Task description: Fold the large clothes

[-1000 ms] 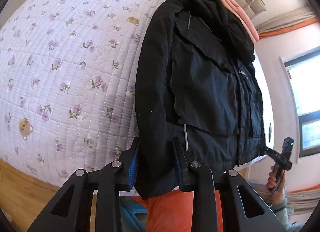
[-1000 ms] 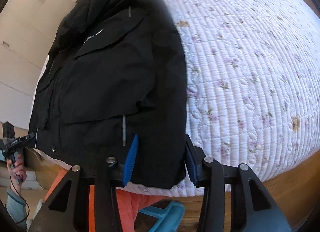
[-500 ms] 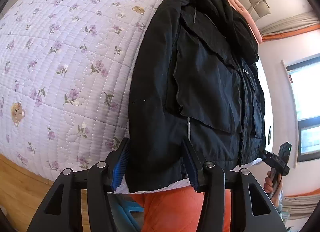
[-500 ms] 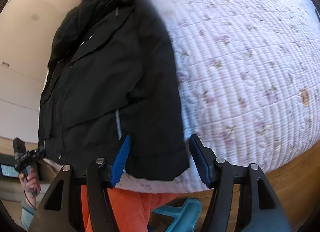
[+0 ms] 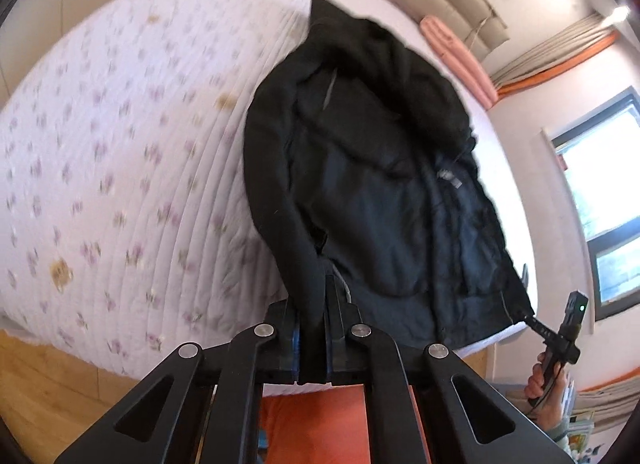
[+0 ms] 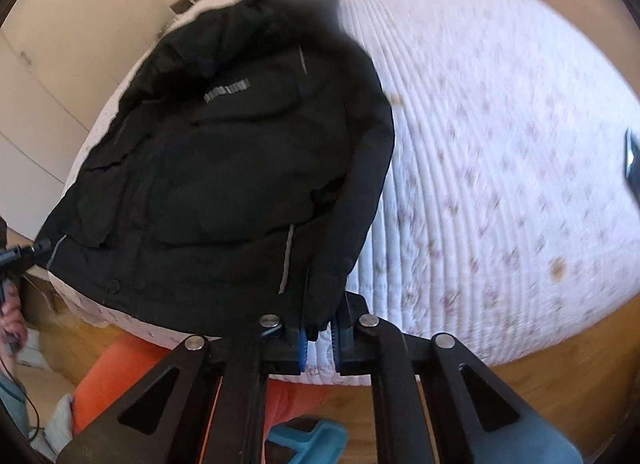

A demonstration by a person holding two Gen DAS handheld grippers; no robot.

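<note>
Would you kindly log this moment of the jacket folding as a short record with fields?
garment: black jacket, front up, hood at the far end
surface: quilted floral bedspread
left gripper: jaws shut on the jacket's near hem corner
right gripper: jaws shut on the other hem corner
hem: lifted at both corners
fold: not yet made

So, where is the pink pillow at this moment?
In the left wrist view the pink pillow lies at the far end of the bed, upper right, beyond the hood of the black jacket.
</note>
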